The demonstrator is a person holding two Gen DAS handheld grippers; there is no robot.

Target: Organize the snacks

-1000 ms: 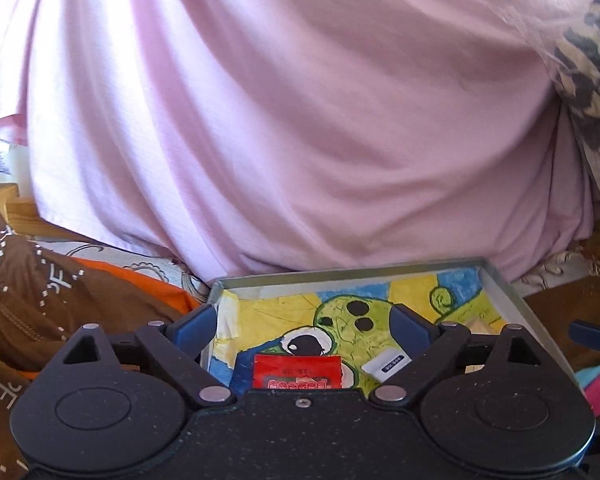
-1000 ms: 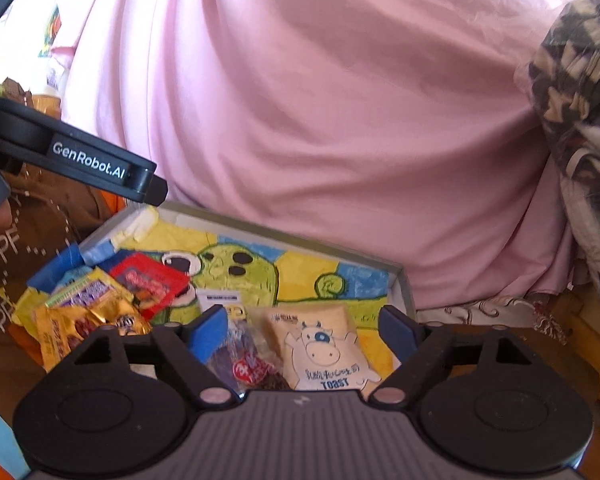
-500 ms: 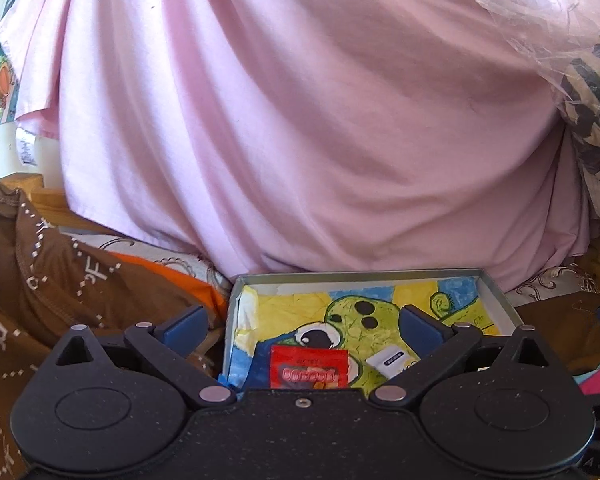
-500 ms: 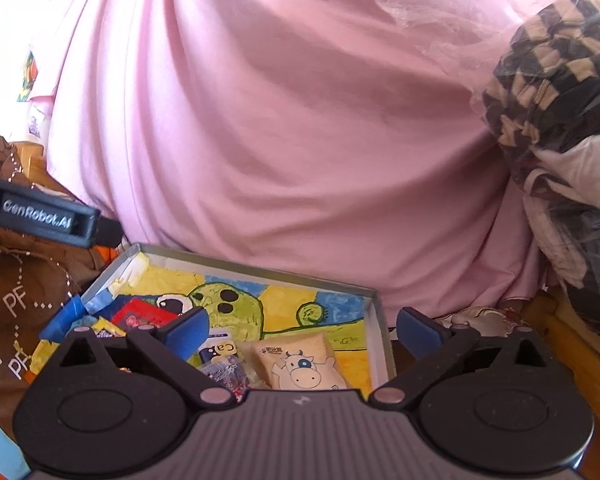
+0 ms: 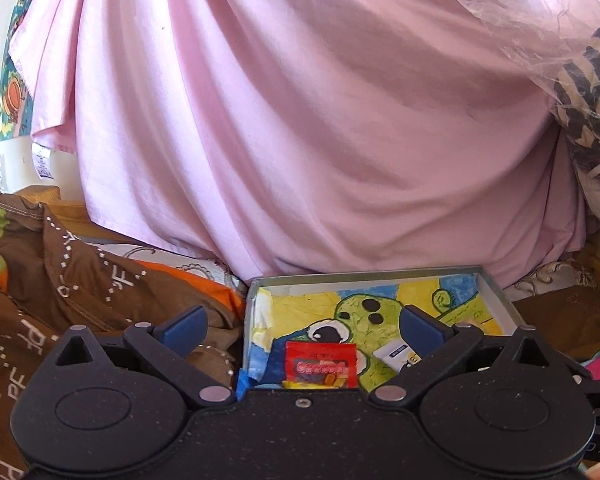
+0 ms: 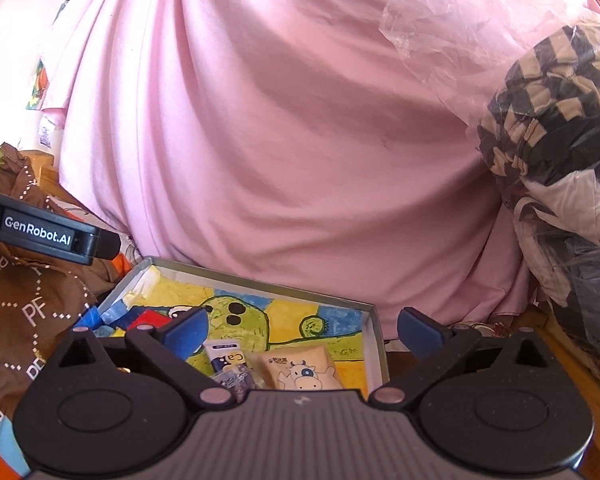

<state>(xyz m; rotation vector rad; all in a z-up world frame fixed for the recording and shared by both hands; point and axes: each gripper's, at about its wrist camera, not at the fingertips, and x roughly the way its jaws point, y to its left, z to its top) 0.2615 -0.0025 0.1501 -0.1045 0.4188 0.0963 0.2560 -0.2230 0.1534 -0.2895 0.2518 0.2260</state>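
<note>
While looking along the left tool [image 5: 302,330], fingers seen spread wide apart, nothing held between them. Hovering over the near end of a shallow box [image 5: 496,296] lined with a yellow, green and blue cartoon drawing. Inside the box, close to the tool body, a red snack packet [image 5: 322,364] lying flat, and just to its right a small white packet [image 5: 394,354] partly hidden by the right finger. Behind the box, a big pink cloth [image 5: 300,120] filling most of the view. Brown fabric with white dotted letters [image 5: 60,280] heaped at the left of the box, an orange piece beside it. Clear plastic and a striped textile at the upper right.

From the right wrist view, right tool [image 6: 302,330] also released, fingers wide apart and empty. Same box [image 6: 376,340] seen below, its right wall between the fingers. Near the tool body, a cream packet with a cow picture [image 6: 300,368] lying in the box, next to it a small white and blue packet [image 6: 226,354] and a crumpled transparent wrapper. Red and blue packets at the far left corner, partly hidden. Left tool's black arm with white lettering [image 6: 40,232] reaching in from the left edge, above the brown fabric.
</note>
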